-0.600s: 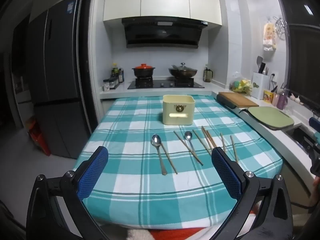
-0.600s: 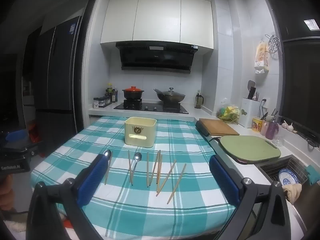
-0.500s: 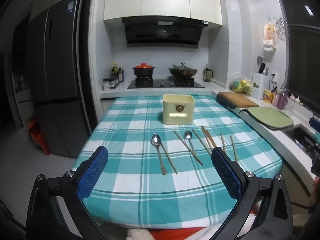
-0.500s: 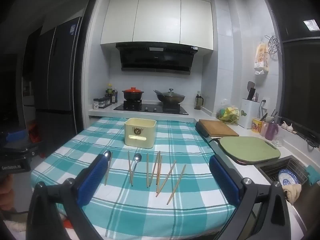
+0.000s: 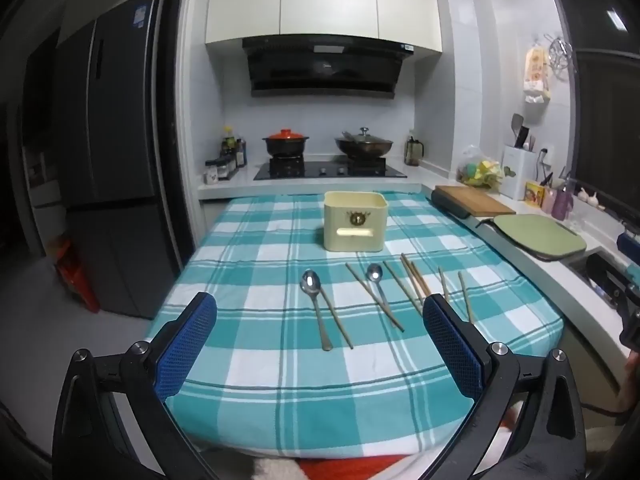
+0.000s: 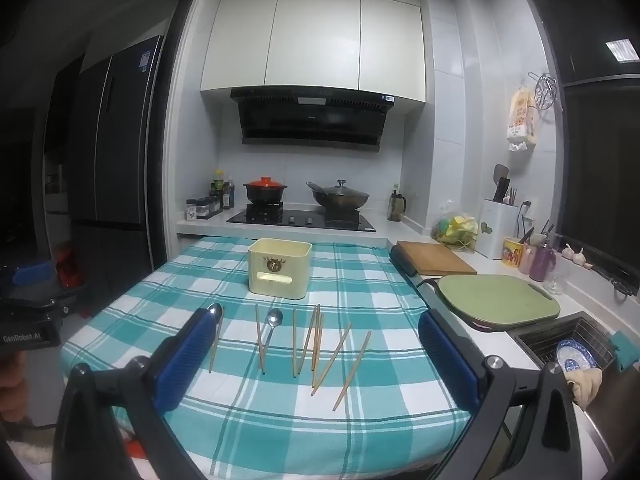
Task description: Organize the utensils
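i hold left gripper (image 5: 320, 334) and right gripper (image 6: 316, 350) spread, empty, facing chopsticks (image 6: 340, 354) and spoons (image 5: 316, 308) laid before the holder (image 5: 355, 221).

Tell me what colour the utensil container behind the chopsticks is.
Pale cream-yellow container, with a small dark emblem on its front; it shows best in the right wrist view.

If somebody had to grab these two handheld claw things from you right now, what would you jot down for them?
Left gripper: open, holding nothing, hovering over the near table edge.
Right gripper: open, holding nothing, same height.
On the checked tablecloth: two spoons, the larger spoon and the smaller spoon, with loose wooden chopsticks scattered among them.
The cream holder box stands behind them; its inside is not visible.
Done: nothing visibly.
Left: gather spoons and chopsticks, probably into the box.
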The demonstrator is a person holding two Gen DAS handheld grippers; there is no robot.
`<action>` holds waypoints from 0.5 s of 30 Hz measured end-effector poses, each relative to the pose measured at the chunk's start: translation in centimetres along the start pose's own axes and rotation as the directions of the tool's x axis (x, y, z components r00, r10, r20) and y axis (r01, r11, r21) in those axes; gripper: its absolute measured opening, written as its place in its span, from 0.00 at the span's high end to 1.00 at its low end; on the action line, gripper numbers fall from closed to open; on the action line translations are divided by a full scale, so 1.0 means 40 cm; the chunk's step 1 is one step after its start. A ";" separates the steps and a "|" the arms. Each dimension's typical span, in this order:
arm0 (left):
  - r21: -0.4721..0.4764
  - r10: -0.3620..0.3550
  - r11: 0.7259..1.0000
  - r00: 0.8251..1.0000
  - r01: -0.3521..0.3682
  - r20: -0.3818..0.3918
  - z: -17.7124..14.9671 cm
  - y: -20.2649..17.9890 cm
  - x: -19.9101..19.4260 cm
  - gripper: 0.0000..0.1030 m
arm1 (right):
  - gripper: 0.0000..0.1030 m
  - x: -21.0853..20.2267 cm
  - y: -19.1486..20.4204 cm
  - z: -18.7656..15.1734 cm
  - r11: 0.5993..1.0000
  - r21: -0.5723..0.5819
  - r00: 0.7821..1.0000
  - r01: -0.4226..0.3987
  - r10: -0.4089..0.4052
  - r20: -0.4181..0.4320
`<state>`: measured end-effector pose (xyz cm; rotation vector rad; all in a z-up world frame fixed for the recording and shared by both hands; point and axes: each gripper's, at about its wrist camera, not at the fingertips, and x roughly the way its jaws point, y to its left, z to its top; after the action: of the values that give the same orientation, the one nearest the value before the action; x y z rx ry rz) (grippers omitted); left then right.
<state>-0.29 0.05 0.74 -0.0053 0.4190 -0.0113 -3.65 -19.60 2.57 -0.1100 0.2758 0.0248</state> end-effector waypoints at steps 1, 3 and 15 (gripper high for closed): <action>0.001 0.000 1.000 1.000 0.000 0.000 0.002 -0.001 0.000 0.00 | 0.00 0.001 0.000 0.002 1.000 0.001 1.000 0.001 -0.001 -0.001; -0.001 -0.002 1.000 1.000 0.002 0.001 0.000 0.003 0.000 0.00 | 0.00 0.001 -0.001 0.001 1.000 0.003 1.000 0.000 0.000 -0.001; -0.001 0.001 1.000 1.000 -0.001 0.013 0.006 0.007 -0.008 0.00 | 0.00 -0.004 -0.006 0.007 1.000 0.014 1.000 0.003 -0.003 0.004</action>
<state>-0.49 0.34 1.09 -0.0061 0.4060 -0.0105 -3.71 -19.80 2.89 -0.0965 0.2720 0.0203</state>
